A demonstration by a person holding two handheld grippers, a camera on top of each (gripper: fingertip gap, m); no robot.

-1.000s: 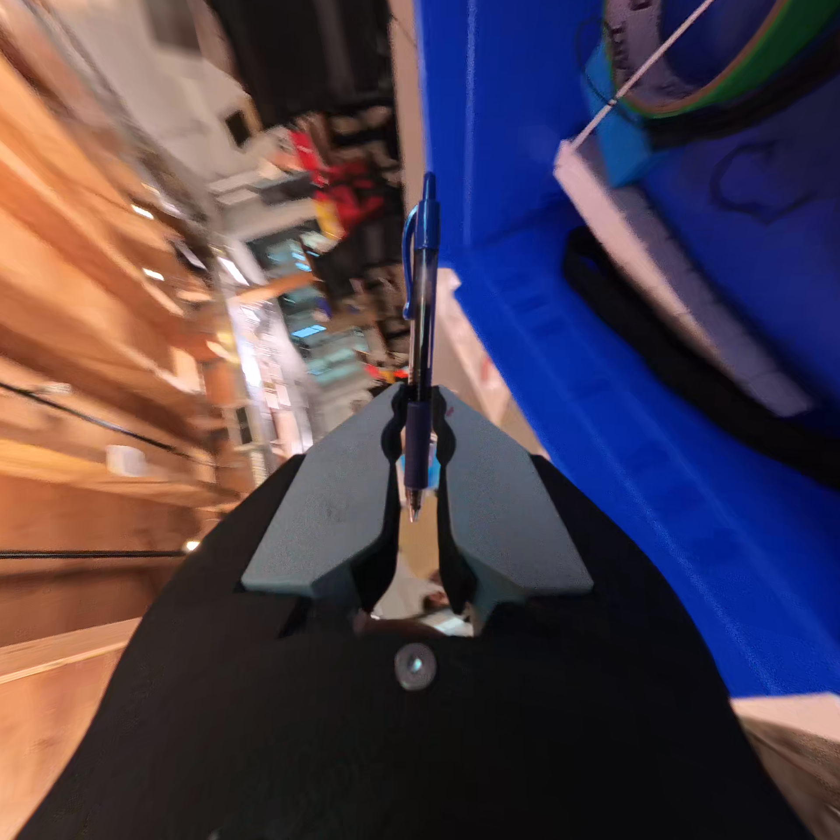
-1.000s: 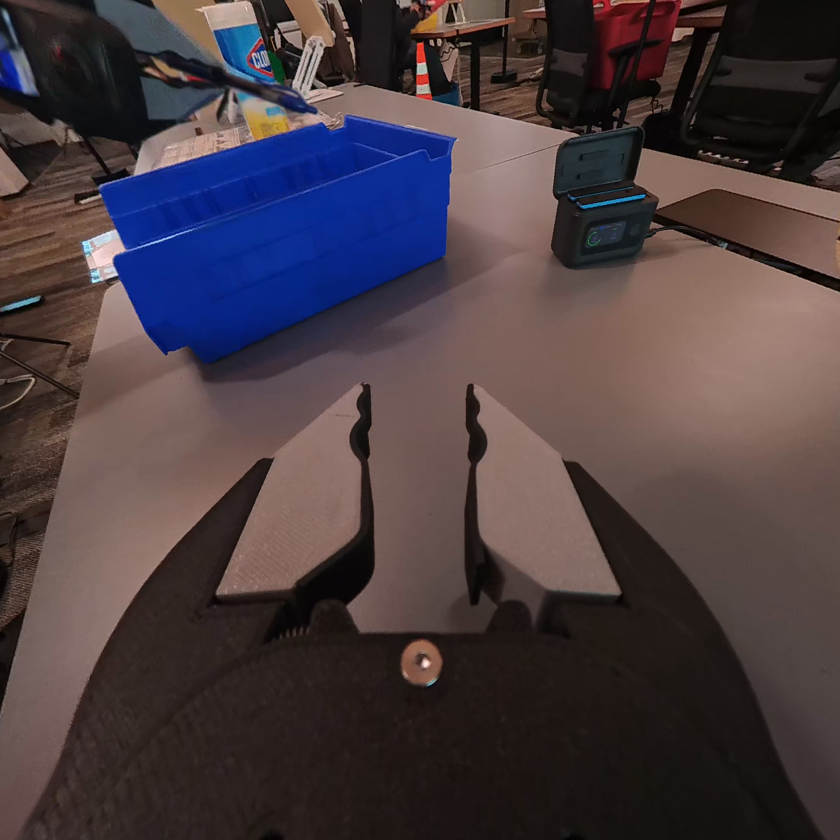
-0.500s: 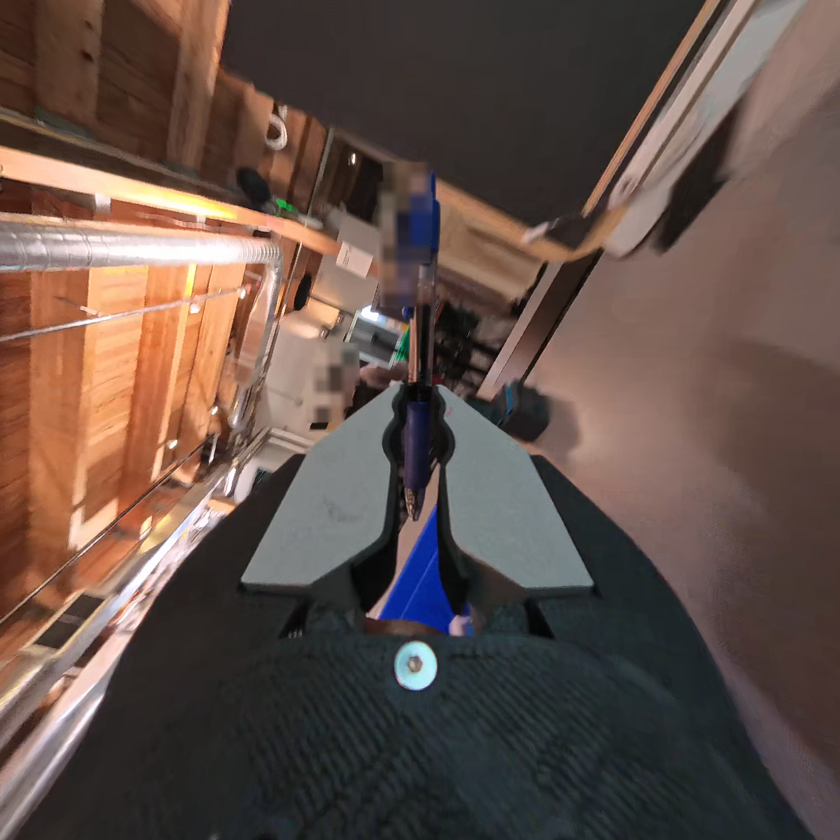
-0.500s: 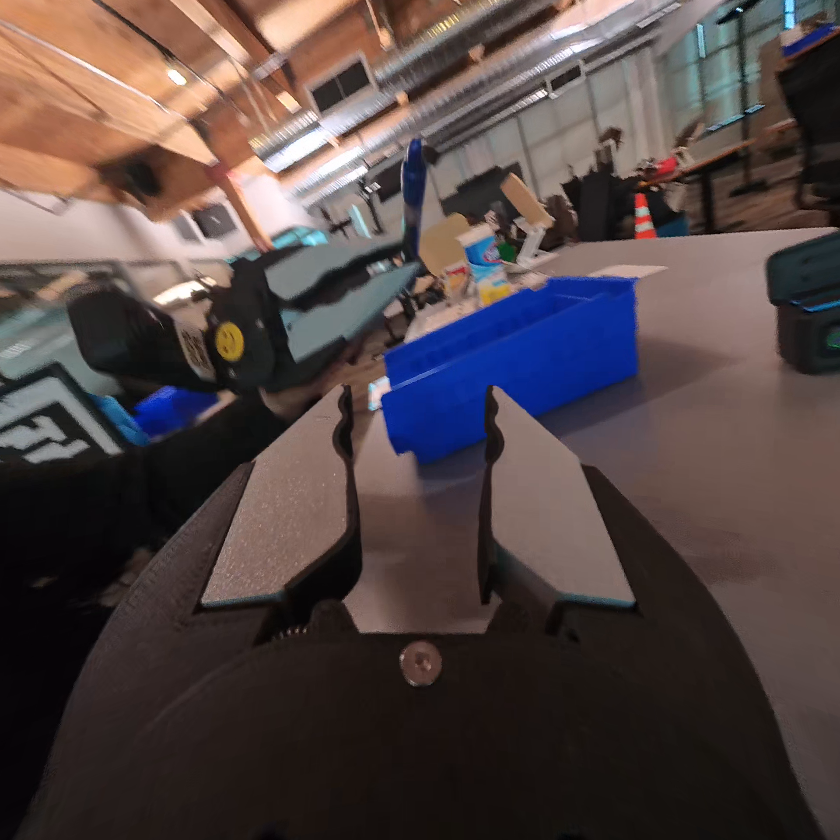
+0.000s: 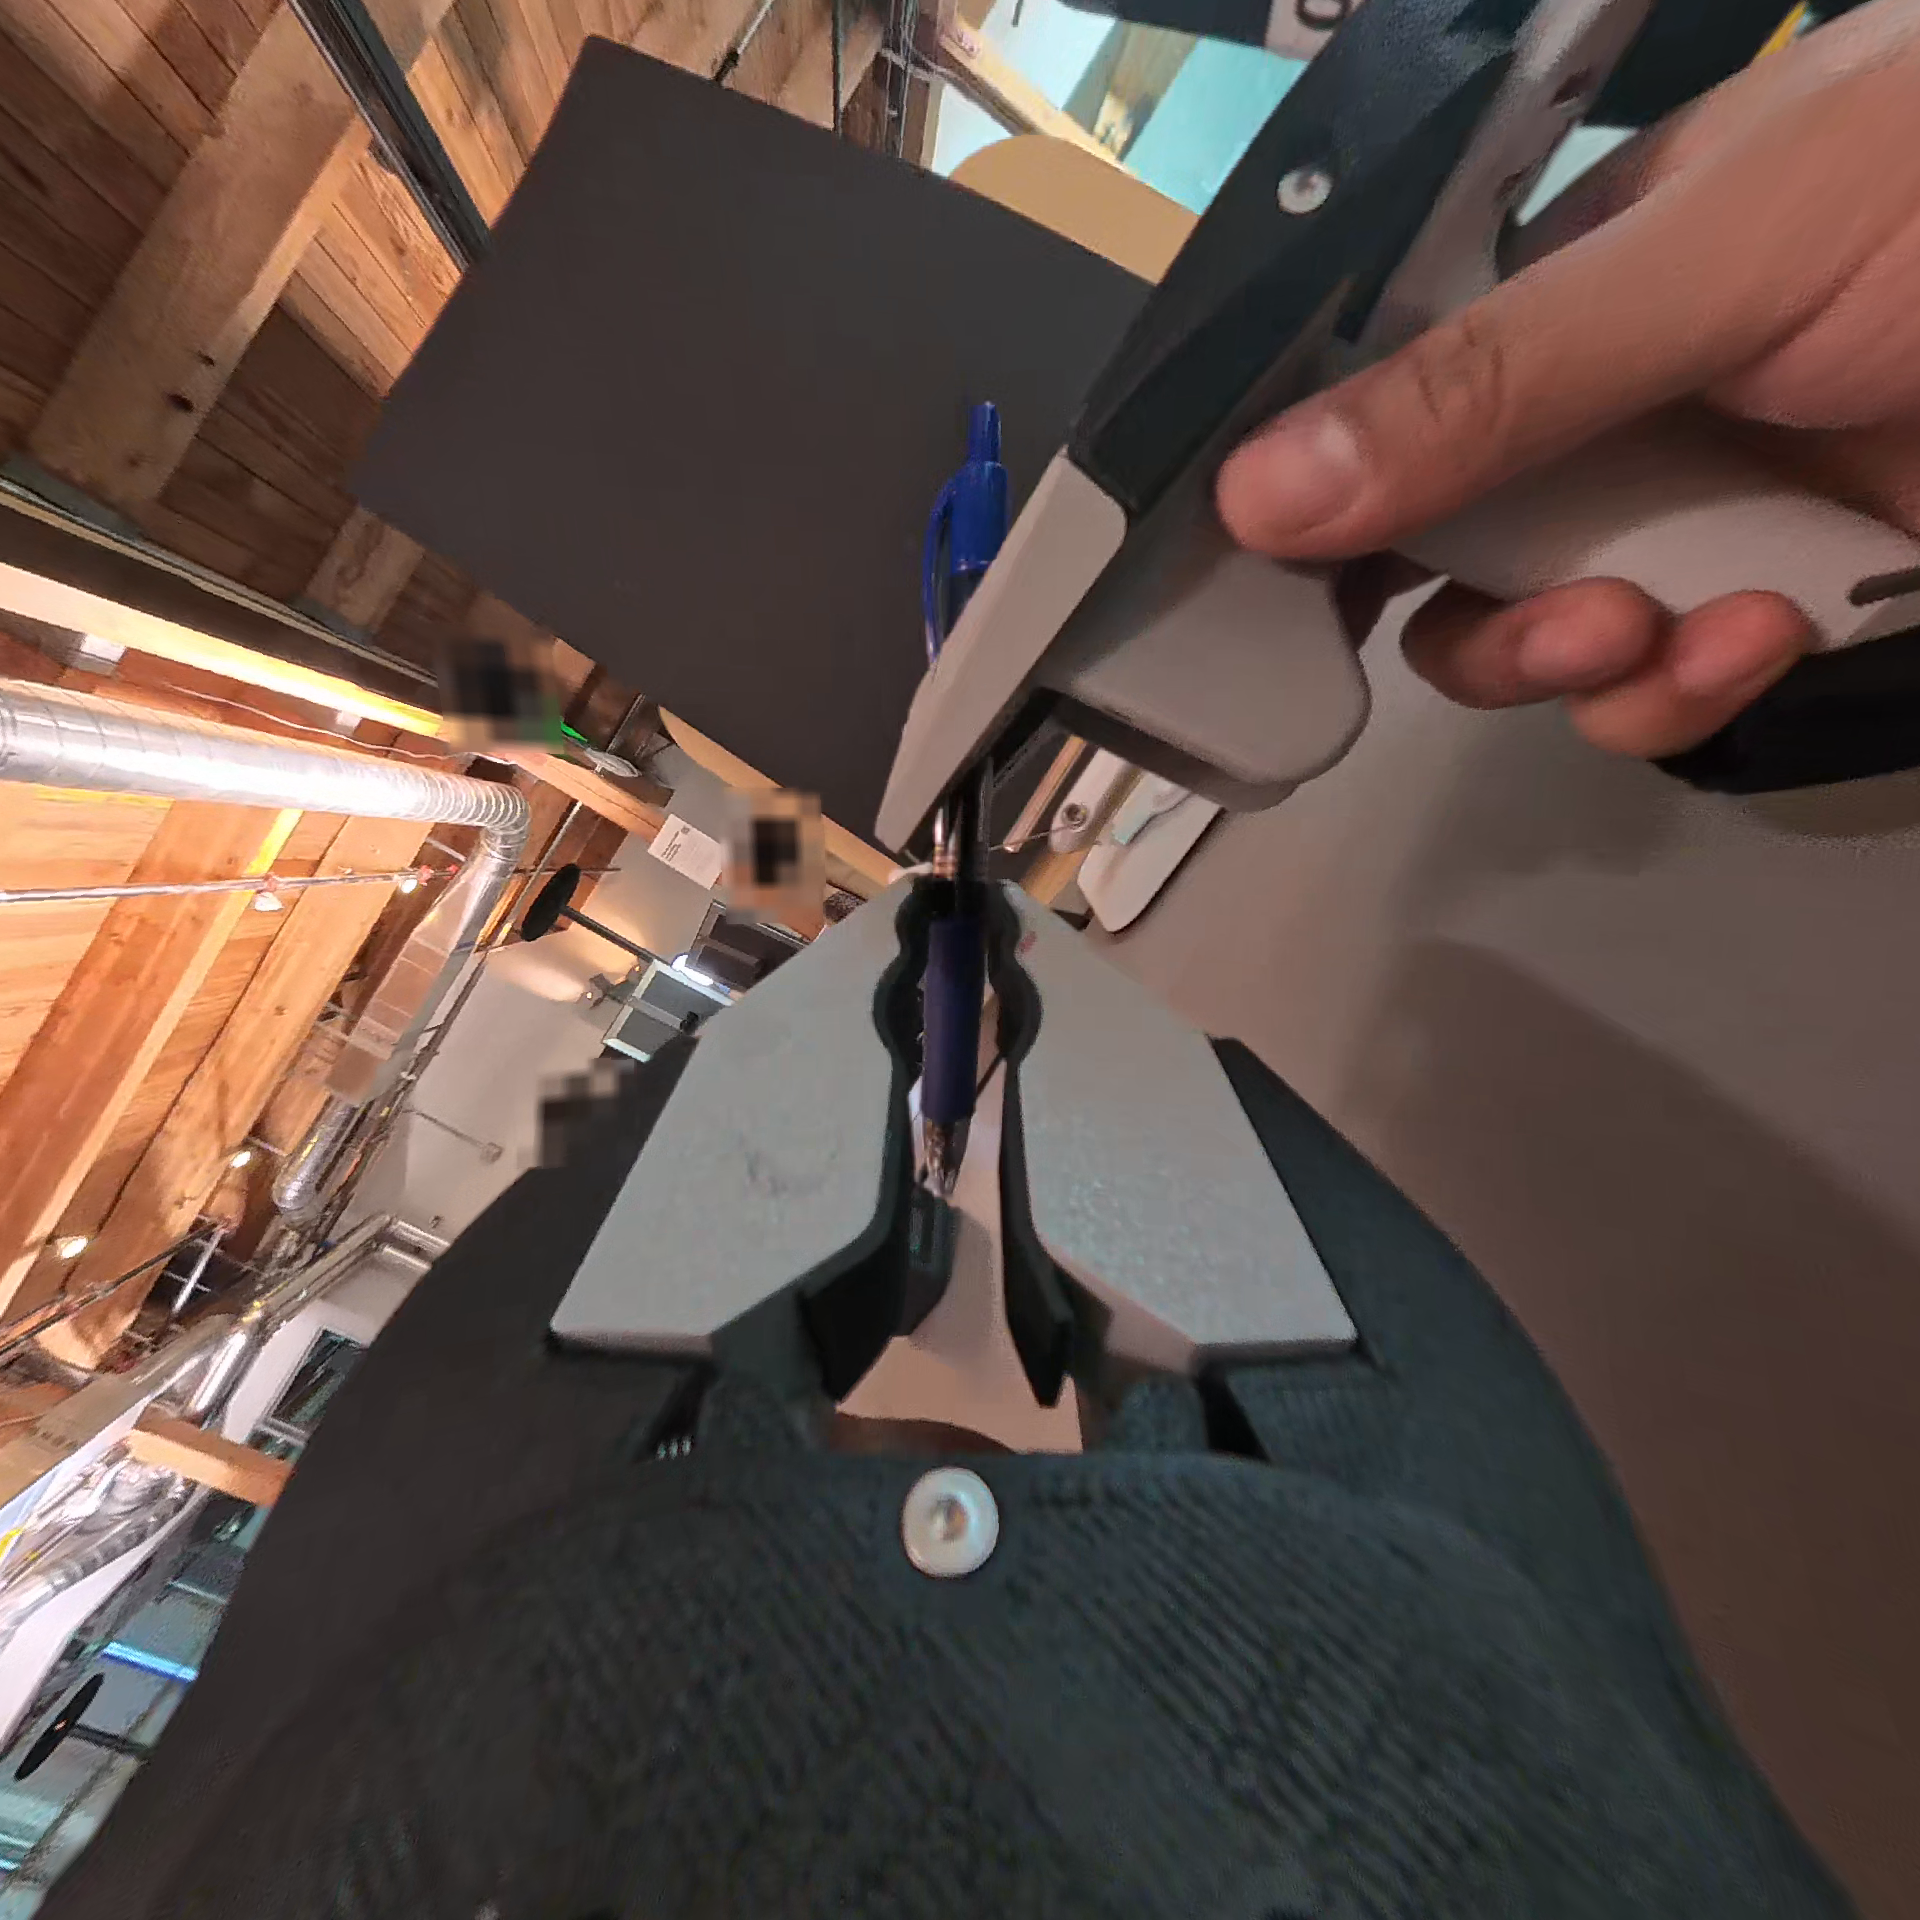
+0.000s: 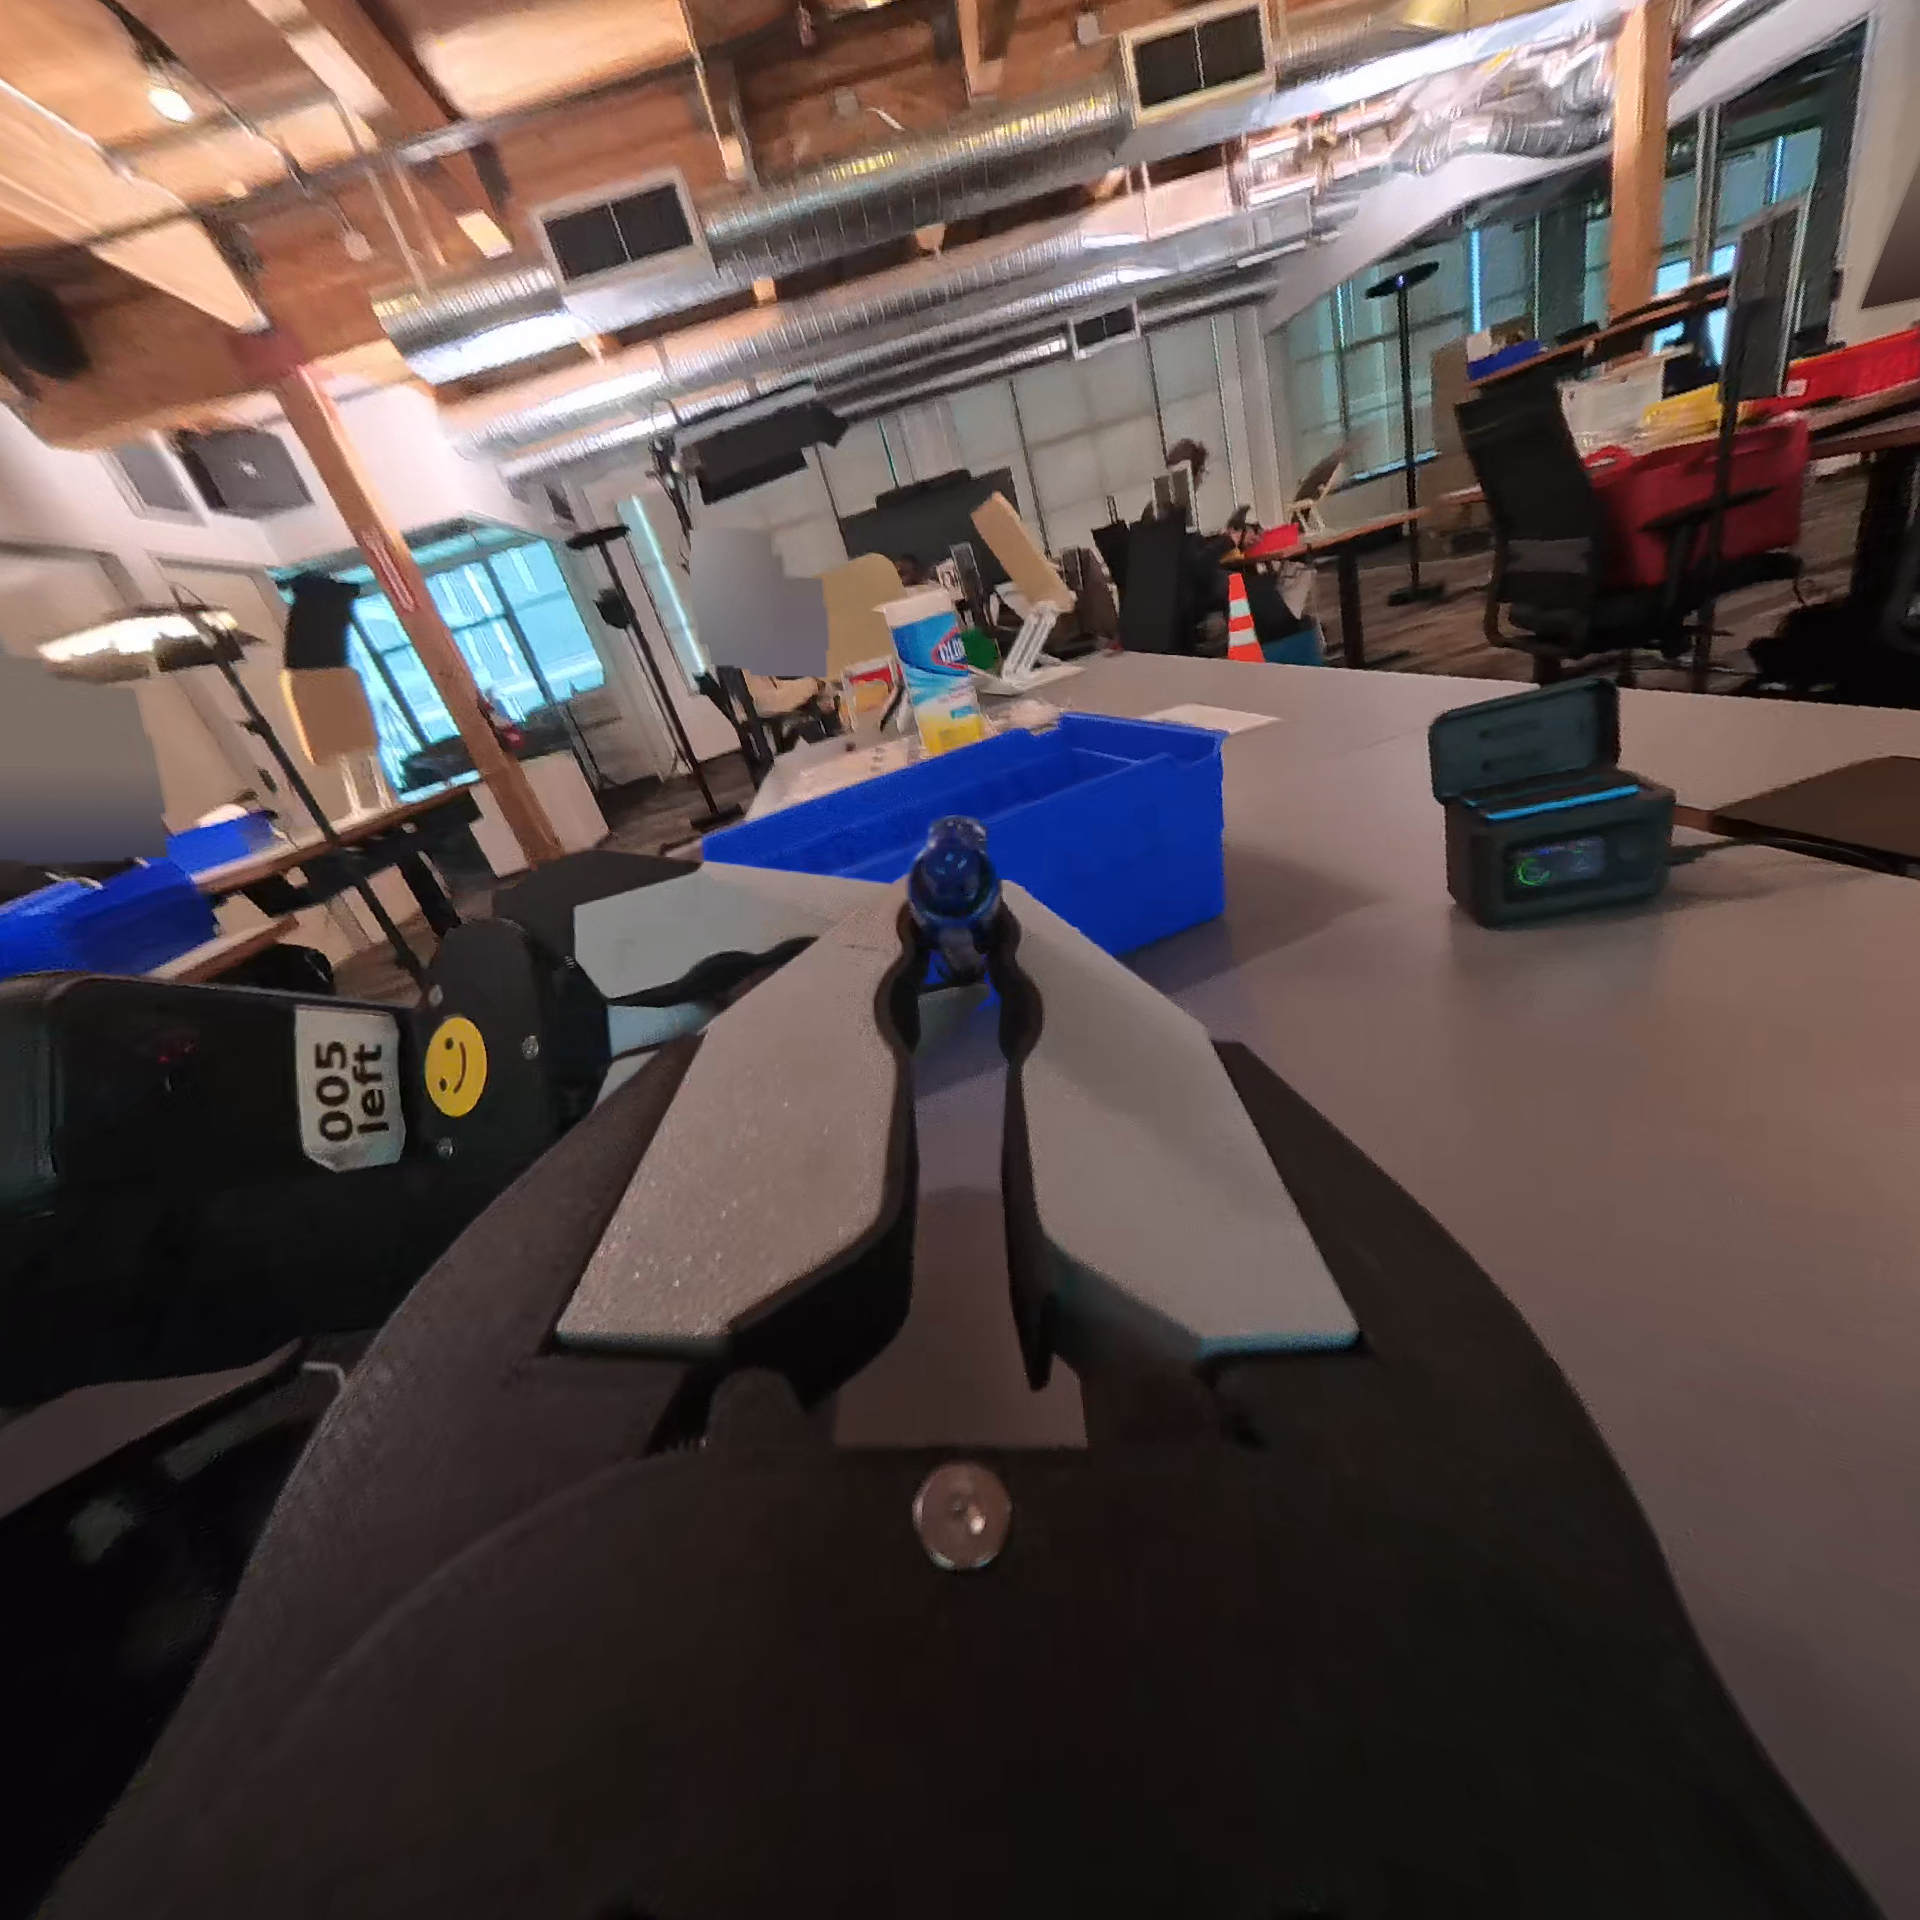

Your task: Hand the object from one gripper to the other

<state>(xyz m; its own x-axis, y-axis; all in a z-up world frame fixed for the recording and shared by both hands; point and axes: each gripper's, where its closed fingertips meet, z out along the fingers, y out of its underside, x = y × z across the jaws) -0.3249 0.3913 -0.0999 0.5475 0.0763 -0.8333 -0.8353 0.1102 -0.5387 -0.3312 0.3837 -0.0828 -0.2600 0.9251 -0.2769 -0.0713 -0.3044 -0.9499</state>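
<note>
A blue pen (image 5: 954, 1023) is held up in the air between both grippers. My left gripper (image 5: 956, 920) is shut on its dark blue grip, with the tip pointing back toward the camera. My right gripper, held by a hand (image 5: 1621, 343), comes in from the upper right, and its fingers (image 5: 1023, 634) close around the pen's clear barrel just below the blue clip. In the right wrist view my right gripper (image 6: 958, 920) is shut on the pen (image 6: 954, 883), seen end-on. The left gripper's fingers (image 6: 665, 925) reach in from the left.
A grey table (image 6: 1558, 1195) lies below. On it stand a blue plastic bin (image 6: 1101, 831), a black case with an open lid (image 6: 1548, 847) at the right and a wipes canister (image 6: 935, 665) behind the bin. Desks and chairs fill the room beyond. My two grippers' fingertips are within a few centimetres of each other.
The right gripper swung up from over the table, reached the left gripper and closed from open onto the pen. The left gripper turned with the pen and still holds it.
</note>
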